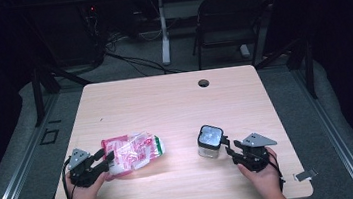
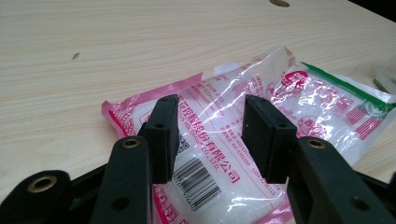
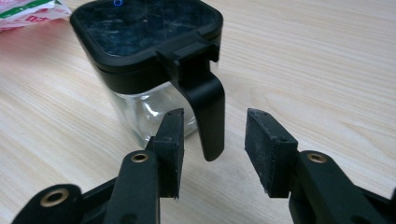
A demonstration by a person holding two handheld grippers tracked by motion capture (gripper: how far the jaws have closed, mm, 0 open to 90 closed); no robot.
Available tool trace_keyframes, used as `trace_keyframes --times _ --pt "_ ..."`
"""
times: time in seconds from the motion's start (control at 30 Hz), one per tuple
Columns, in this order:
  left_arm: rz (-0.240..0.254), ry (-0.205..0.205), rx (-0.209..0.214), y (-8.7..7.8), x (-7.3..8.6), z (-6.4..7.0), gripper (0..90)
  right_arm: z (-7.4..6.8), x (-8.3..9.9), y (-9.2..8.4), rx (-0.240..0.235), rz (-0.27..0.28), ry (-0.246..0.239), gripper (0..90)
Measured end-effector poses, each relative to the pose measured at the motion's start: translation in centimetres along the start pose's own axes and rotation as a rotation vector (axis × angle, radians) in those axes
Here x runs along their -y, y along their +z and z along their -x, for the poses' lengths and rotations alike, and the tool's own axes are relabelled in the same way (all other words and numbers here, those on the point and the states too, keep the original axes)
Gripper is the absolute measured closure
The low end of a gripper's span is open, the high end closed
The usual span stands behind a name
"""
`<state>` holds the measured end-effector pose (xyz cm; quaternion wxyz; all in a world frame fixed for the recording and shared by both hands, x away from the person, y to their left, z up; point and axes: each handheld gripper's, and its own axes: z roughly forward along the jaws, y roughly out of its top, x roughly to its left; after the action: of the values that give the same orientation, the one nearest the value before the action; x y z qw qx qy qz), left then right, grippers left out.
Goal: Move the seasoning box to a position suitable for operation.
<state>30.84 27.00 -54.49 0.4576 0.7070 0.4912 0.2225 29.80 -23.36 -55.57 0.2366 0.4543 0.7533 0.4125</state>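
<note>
Two hands come in over the near edge of the table [image 1: 174, 99], one toward each near corner, and both stay close to that edge. The left hand [image 1: 82, 193] holds the left gripper [image 1: 105, 159] low and nearly level, aimed toward the middle of the table; its jaws stand apart over the near end of a clear plastic bag with pink print [image 1: 133, 154], whose barcode end lies between and beneath the pads [image 2: 161, 135] in the left gripper view, though whether the pads touch the film I cannot tell. The right hand [image 1: 263, 175] holds the right gripper [image 1: 227, 144] likewise low, pointed left toward a glass jar with a black lid [image 1: 210, 141]; its jaws are apart, and the jar's black handle [image 3: 208, 112] hangs just ahead of the gap, nearer the left pad, not clamped. Bag and jar sit well apart in the near half. Beyond them the wood lies bare up to a cable hole [image 1: 204, 83] near the far edge.
</note>
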Motion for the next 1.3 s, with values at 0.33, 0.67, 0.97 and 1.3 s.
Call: trace_keyframes --times 0.33,0.67,0.97,1.3 --pt "-0.009 0.001 0.007 0.0 0.1 0.1 56.7 -0.6 -0.1 1.3 0.031 -0.031 -0.037 58.2" --pt "-0.004 0.002 0.008 -0.5 0.3 0.3 58.5 -0.8 -0.4 2.3 0.045 -0.025 -0.032 68.9" --pt "-0.009 0.033 0.024 -0.4 0.2 1.1 59.0 -0.7 -0.6 2.1 0.039 -0.046 -0.064 74.4" --pt "0.008 0.041 0.039 -0.6 0.0 1.6 59.0 -1.2 -0.6 1.9 0.003 -0.059 -0.088 74.5"
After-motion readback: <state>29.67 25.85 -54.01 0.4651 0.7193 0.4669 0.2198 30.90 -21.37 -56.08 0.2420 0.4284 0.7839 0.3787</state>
